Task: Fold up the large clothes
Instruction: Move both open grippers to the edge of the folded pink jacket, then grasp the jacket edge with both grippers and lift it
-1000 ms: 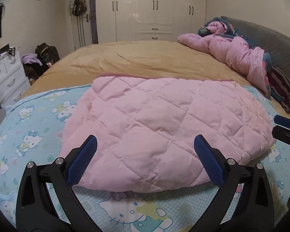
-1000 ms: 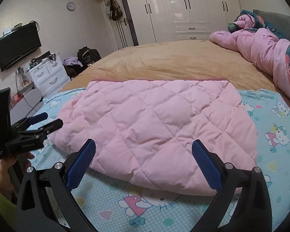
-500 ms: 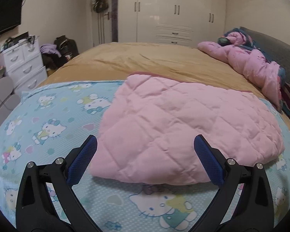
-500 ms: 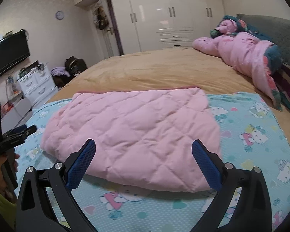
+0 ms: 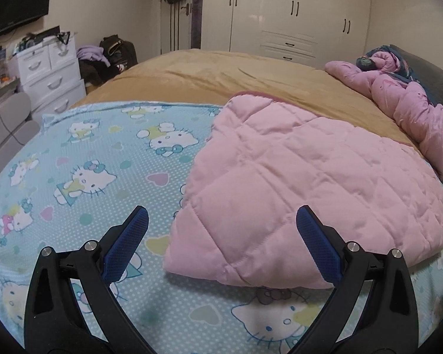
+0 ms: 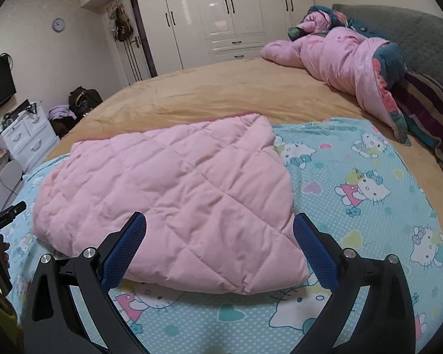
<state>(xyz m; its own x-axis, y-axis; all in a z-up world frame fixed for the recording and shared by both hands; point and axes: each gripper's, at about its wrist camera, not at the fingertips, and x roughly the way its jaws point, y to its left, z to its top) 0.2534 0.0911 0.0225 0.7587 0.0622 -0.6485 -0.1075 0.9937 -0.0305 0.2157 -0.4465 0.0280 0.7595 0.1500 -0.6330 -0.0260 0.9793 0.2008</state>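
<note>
The folded pink quilted garment (image 5: 304,188) lies on the bed (image 5: 221,73) just ahead of both hand-held grippers, left (image 5: 221,242) and right (image 6: 220,240), each spread apart, holding nothing.

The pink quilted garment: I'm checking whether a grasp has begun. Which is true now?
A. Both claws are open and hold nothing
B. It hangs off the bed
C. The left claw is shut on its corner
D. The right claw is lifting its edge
A: the left claw and right claw both stand wide open and empty, with the pink quilted garment lying flat on the cartoon-print sheet.
</note>
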